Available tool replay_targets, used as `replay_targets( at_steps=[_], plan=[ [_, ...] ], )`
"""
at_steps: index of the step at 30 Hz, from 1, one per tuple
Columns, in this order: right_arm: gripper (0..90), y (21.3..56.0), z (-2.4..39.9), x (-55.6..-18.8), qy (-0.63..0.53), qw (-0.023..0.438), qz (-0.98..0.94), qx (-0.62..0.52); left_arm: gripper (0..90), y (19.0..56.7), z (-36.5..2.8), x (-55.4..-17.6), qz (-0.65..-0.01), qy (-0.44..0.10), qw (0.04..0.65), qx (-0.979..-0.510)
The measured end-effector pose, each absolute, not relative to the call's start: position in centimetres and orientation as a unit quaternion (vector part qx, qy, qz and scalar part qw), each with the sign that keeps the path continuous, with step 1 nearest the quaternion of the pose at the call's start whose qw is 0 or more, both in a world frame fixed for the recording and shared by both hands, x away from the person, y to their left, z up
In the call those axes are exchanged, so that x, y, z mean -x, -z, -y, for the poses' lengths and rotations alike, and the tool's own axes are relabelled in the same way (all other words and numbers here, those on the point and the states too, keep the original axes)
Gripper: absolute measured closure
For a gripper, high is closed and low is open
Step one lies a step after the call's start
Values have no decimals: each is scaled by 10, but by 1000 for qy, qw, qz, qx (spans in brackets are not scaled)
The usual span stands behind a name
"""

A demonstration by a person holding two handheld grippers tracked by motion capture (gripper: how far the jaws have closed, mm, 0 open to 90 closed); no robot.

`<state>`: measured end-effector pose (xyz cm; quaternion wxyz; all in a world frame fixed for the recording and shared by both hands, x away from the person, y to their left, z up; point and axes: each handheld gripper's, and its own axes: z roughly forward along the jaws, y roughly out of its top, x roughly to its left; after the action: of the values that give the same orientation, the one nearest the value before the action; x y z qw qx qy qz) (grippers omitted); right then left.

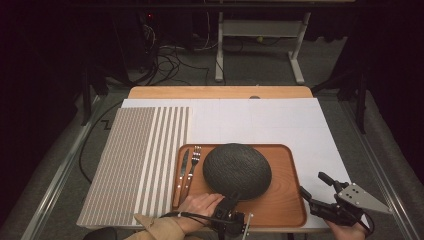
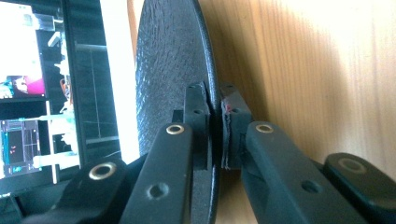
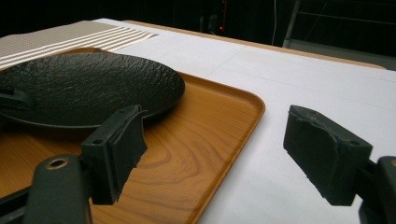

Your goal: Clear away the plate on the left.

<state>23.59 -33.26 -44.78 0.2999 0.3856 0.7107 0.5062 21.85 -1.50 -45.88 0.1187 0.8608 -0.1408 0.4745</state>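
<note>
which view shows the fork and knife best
The high view: the fork and knife lie side by side along the wooden tray's left edge, beside the dark plate. The two gripper views look at the plate and tray instead.

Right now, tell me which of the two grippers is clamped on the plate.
The left gripper: its pads pinch the near rim of the dark plate. The right gripper is beside the tray with its jaws wide apart, holding nothing.

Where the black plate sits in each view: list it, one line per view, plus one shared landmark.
High view: black plate centre of the tray.
Left gripper view: plate edge-on, centre, rim between the jaws.
Right gripper view: plate upper left.
Shared landmark: wooden tray beneath it.
</note>
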Motion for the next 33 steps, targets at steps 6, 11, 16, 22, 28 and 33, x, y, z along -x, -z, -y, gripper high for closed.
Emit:
replay_targets(
  at_steps=[6, 11, 16, 22, 28, 33],
  plan=[
    [215, 448, 332, -236, -506, 300, -711, -385, 792, 462, 16, -219, 139, -468, 120, -864],
    [215, 448, 332, -236, -506, 300, -711, -385, 771, 465, 16, -219, 143, -463, 119, -867],
    [214, 448, 332, -236, -506, 300, -712, -385, 753, 467, 16, -219, 141, -461, 122, -867],
    [215, 448, 332, -236, -505, 300, -712, -384, 740, 470, 15, -219, 142, -451, 118, -873],
    [215, 448, 332, -236, -505, 300, -712, -383, 693, 475, 16, -219, 150, -447, 113, -875],
    [215, 448, 332, -236, -506, 300, -712, -384, 630, 481, 16, -217, 157, -448, 103, -874]
  ],
)
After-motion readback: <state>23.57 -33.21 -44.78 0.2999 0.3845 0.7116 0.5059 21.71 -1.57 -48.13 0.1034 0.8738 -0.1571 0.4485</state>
